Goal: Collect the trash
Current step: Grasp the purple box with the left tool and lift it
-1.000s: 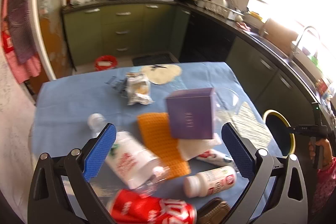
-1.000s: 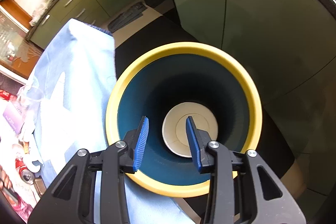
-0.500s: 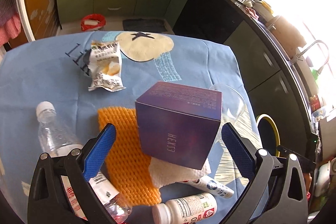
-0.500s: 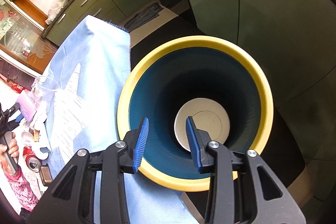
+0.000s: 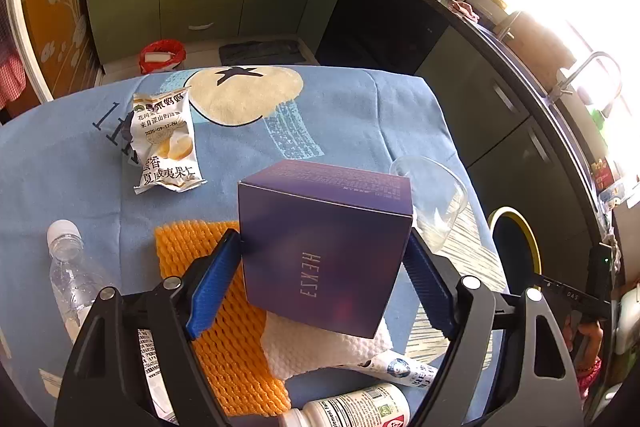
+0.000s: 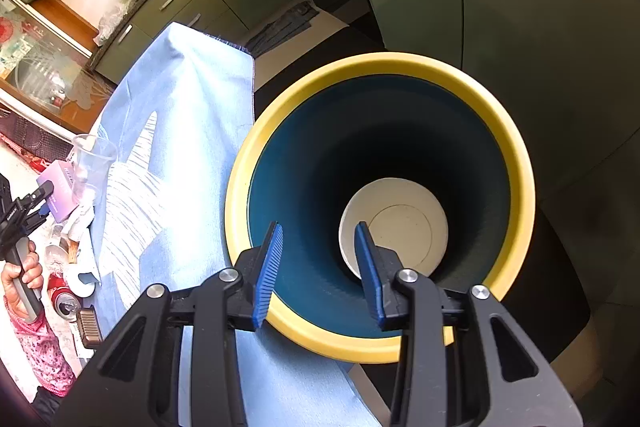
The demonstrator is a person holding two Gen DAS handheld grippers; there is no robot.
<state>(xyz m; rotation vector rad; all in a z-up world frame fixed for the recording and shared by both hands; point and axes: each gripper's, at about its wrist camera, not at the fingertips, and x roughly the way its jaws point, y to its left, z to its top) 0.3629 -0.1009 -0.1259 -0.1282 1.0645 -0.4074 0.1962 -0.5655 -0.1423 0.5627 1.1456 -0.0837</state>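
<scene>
Closer now than a second ago, the left gripper (image 5: 324, 267) has come down over the cloth-covered table (image 5: 360, 115), and its jaws have just been closing onto the purple box (image 5: 324, 243); both blue pads touch the box's side faces, so it is pinched between them. The right gripper (image 6: 318, 267) has hardly shifted and the bin (image 6: 516, 163) has slid a little toward 3 o'clock in its view.

That bin, yellow-rimmed and dark teal inside, stands on the floor just beside the table's edge, at 3 o'clock from the box in the left view. A pale disc (image 6: 400, 223) lies at its bottom. The right gripper hangs over the bin's mouth, jaws partly spread with nothing between them.

The box sits on a white paper towel (image 5: 320, 351), which overlaps an orange foam net (image 5: 224, 347) at 8 o'clock. A clear bottle (image 5: 72, 279) lies at 9 o'clock, a snack packet (image 5: 164, 143) at 11 o'clock, and a clear cup (image 5: 436, 199) touches the box at 2 o'clock. At 6 o'clock lie a white tube (image 5: 400, 367) and a pill bottle (image 5: 360, 407).
</scene>
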